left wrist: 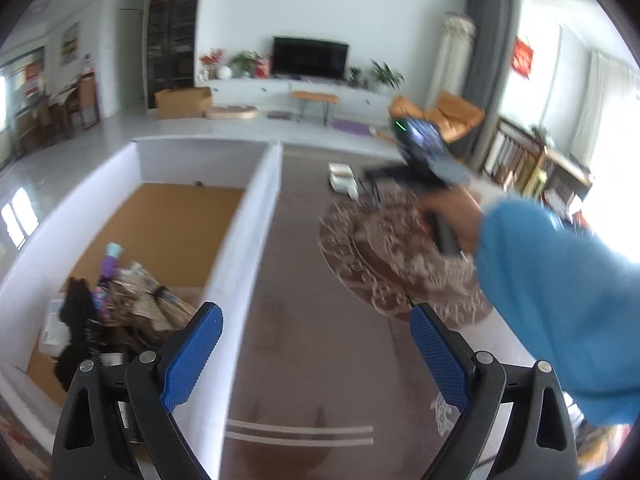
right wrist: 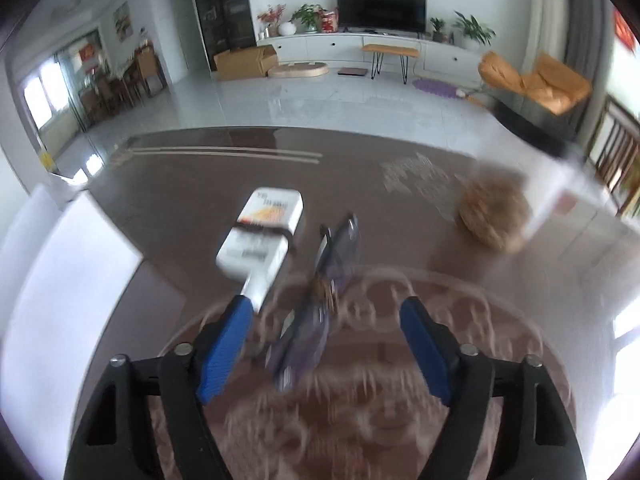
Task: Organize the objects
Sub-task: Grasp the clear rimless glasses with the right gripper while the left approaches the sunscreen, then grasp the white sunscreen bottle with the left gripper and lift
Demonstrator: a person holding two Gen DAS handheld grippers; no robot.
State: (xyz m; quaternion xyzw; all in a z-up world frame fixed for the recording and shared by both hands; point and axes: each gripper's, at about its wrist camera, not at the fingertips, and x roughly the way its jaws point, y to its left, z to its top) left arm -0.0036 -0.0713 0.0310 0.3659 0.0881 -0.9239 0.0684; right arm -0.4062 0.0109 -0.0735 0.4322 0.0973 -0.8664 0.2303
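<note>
purple packet (right wrist: 316, 300) lying on the brown table (right wrist: 192, 208), partly on the round lace doily (right wrist: 500, 320), just right of the white boxes (right wrist: 262, 236) and between the spread blue pads of the right gripper (right wrist: 326, 350), which is released and touches nothing. left of the doily, the left gripper (left wrist: 316, 344) is likewise released and empty beside the white-walled box (left wrist: 256, 216) holding mixed items (left wrist: 120, 304). a blue sleeve (left wrist: 560, 300) crosses the doily.

Blue sleeve (left wrist: 560, 300) — black gripper (left wrist: 316, 344), blue pads (left wrist: 192, 356)
</note>
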